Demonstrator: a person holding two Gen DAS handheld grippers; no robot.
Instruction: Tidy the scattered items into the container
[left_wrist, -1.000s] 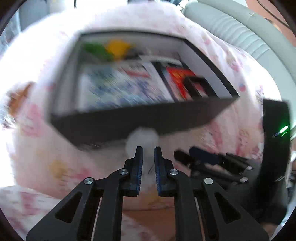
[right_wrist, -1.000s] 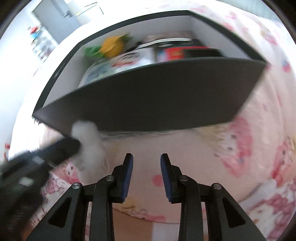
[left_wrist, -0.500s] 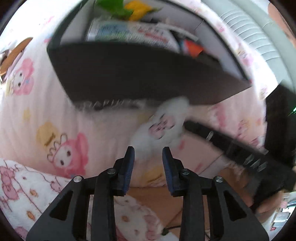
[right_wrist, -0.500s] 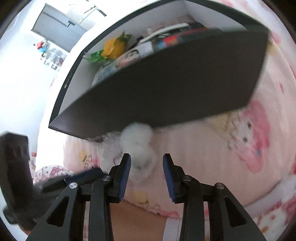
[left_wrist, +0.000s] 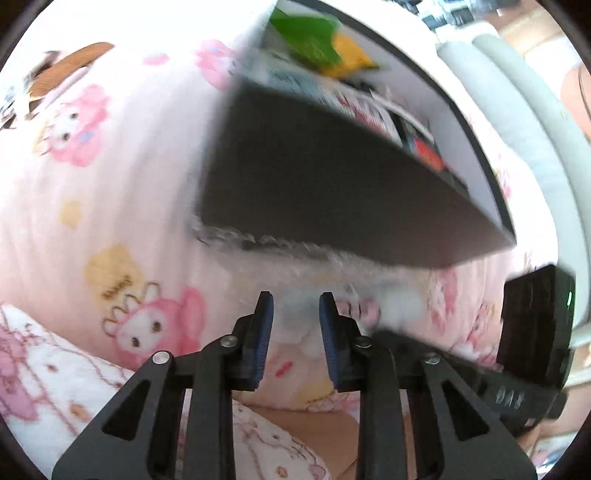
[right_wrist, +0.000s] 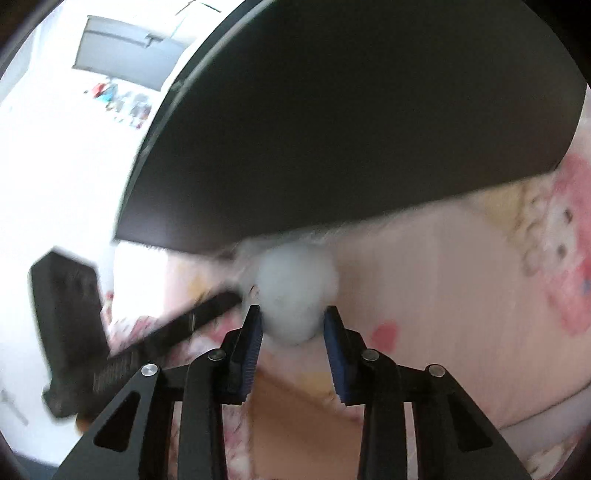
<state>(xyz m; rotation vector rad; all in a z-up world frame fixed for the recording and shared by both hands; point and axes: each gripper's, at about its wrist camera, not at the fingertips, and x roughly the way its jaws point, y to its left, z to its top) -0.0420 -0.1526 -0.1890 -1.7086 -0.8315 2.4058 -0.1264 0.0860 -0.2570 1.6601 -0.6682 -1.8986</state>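
Box (left_wrist: 332, 192) on pink blanket (left_wrist: 122, 177) already holds books, toys. White plush (right_wrist: 295, 295) left out, against near wall. Right gripper (right_wrist: 292, 325), closing, straddles plush; left gripper (left_wrist: 295, 314), also closing, spread just beside it; grip unclear.

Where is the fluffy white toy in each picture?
Left wrist view: the fluffy white toy lies low in the middle, just right of the left gripper, below the box.
Right wrist view: the toy is at the centre, at the tips of the right gripper.
Shared landmark: the dark wall of the box, right above the toy in both.
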